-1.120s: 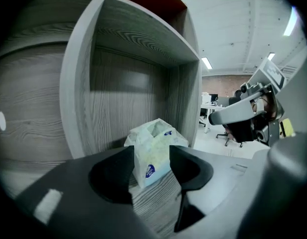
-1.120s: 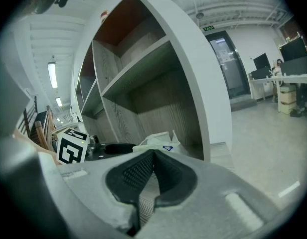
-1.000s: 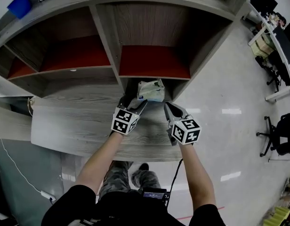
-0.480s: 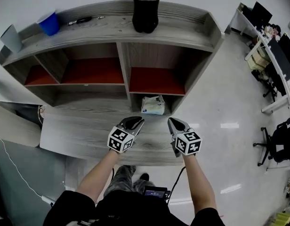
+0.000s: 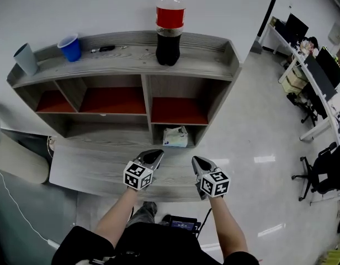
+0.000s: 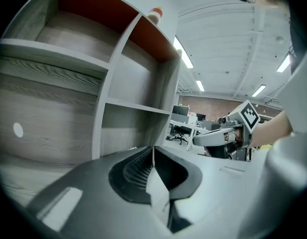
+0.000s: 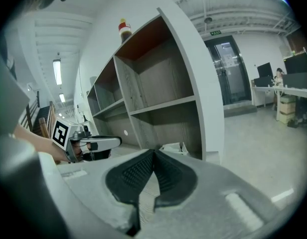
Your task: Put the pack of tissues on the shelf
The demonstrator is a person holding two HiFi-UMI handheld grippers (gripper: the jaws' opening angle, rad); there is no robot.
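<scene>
Head view shows the pack of tissues (image 5: pixel 175 137) lying in the bottom compartment of the shelf (image 5: pixel 145 95). It sits ahead of both claws, roughly between them, and touches neither. The left claw (image 5: pixel 153 157) has just been closing. In the left gripper view its tips meet with nothing between them (image 6: pixel 153 152), and the right claw (image 6: pixel 212 139) hangs off to its right. The right claw (image 5: pixel 199 163) has its jaws together too and is empty. From the right gripper view the pack (image 7: pixel 173 148) shows just beyond that claw's tips (image 7: pixel 154 155), inside the compartment, with the left claw (image 7: pixel 106 142) off to its left.

Judging by this, the placing step looks finished: the pack rests on the shelf and nothing grips it. The next move probably calls for no more than keeping both claws clear of the shelf so the pack is not nudged out.
</scene>
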